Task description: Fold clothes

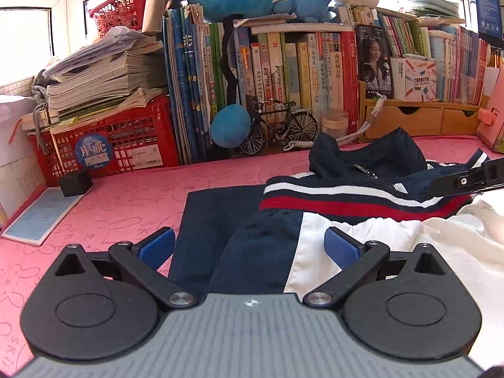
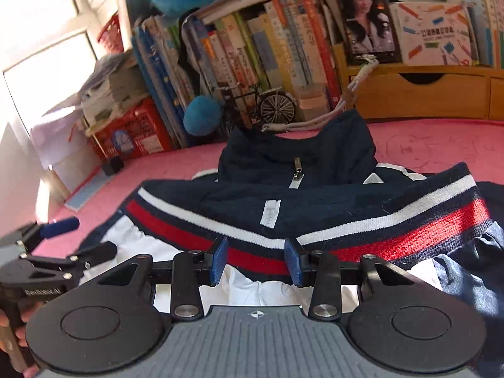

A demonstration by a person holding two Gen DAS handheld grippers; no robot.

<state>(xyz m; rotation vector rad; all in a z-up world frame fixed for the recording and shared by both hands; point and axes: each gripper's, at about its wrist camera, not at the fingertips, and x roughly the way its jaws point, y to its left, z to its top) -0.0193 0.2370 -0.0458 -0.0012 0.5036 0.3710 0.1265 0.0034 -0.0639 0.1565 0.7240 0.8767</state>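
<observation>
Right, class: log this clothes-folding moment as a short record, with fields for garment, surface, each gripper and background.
garment: navy and white zip jacket with red-and-white striped knit hem, lying bunched, not yet folded
surface: pink patterned table mat
left gripper: open, over the navy sleeve
right gripper: open, striped hem between its blue pads
background: row of upright books, red plastic crate, model bicycle

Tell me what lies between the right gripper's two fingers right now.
In the right wrist view, the jacket's striped red, white and navy hem band runs across the gap of the right gripper, white fabric just below it. The fingers aren't pressing it.
</observation>
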